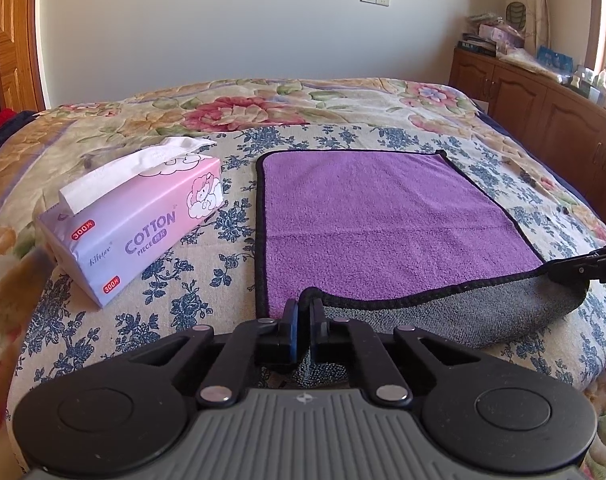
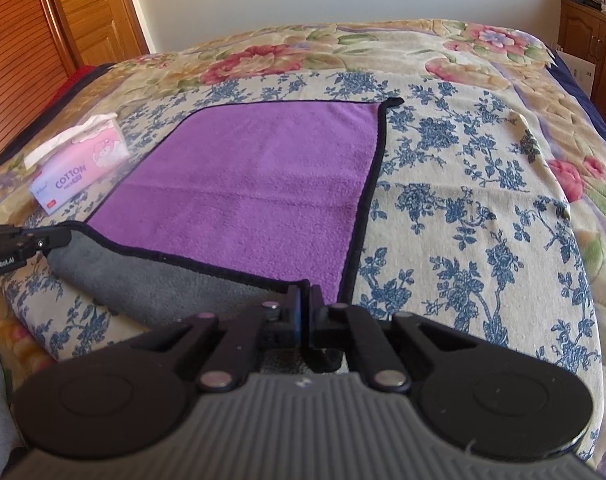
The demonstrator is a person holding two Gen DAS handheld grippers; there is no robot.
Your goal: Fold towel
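A purple towel (image 1: 383, 216) with a black hem and a grey underside lies on the bed. Its near edge is lifted and rolled over, so the grey side (image 1: 463, 312) shows. My left gripper (image 1: 304, 306) is shut on the near left corner of the towel. My right gripper (image 2: 306, 294) is shut on the near right corner of the towel (image 2: 255, 184). The right gripper also shows at the right edge of the left wrist view (image 1: 559, 270), and the left gripper at the left edge of the right wrist view (image 2: 59, 238).
A pink tissue box (image 1: 135, 220) marked COTTON sits left of the towel, also in the right wrist view (image 2: 79, 164). The bed has a blue-flowered cover (image 2: 463, 184). A wooden cabinet (image 1: 543, 112) stands at the right, a wooden door (image 2: 55, 20) at the left.
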